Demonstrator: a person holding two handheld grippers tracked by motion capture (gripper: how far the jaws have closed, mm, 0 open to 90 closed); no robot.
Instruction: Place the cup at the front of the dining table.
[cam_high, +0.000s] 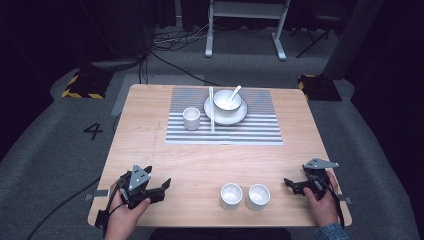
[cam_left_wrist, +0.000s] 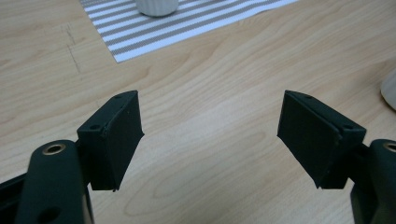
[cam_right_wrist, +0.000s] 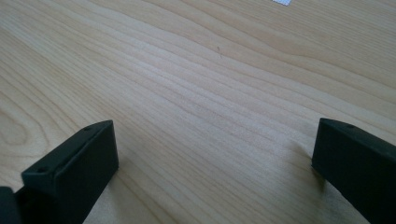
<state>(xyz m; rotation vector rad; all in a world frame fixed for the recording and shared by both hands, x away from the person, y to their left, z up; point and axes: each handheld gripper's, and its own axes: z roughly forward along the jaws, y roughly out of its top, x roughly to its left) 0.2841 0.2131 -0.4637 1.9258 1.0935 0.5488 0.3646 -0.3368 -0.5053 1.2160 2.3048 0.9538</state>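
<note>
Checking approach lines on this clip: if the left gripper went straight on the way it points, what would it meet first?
Probably the cup on the placemat, seen ahead of the open left gripper; only bare table lies between. Depth is uncertain.

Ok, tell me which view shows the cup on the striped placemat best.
The high view: the ribbed white cup stands whole and upright on the striped placemat, left of the chopsticks. The left gripper view catches just its base at the top edge. The right gripper view looks across bare tabletop.

Pale smooth wood-grain table (cam_high: 200, 155), glossy white ceramic cups (cam_high: 231, 196), matt black tongs (cam_left_wrist: 210, 140)
</note>
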